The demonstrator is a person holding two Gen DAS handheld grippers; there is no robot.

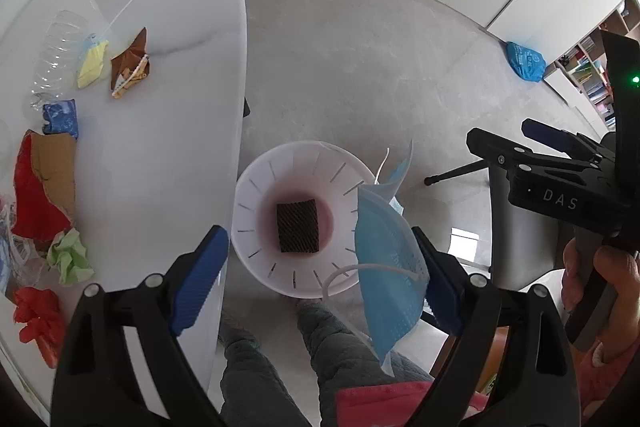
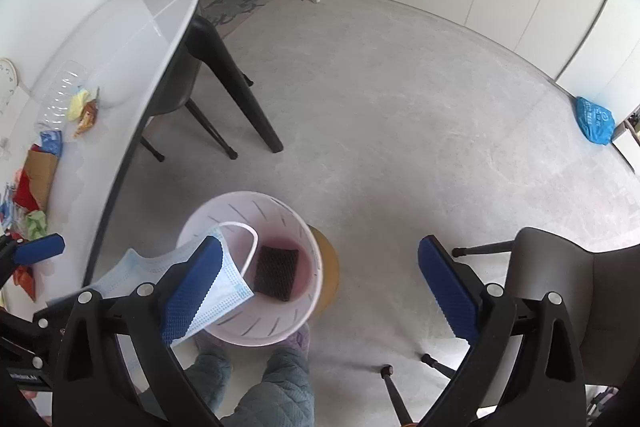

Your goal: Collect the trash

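A grey carpeted floor (image 2: 380,107) carries a white slotted plastic bin (image 1: 298,219) holding one dark ribbed rectangular pad (image 1: 298,225). "DAS" is printed on the right claw (image 1: 508,143), its jaws apart and empty. The left claw (image 1: 320,279) stands apart; a pale blue pleated face mask (image 1: 390,275) hangs against its pad at the bin's 3 o'clock rim.
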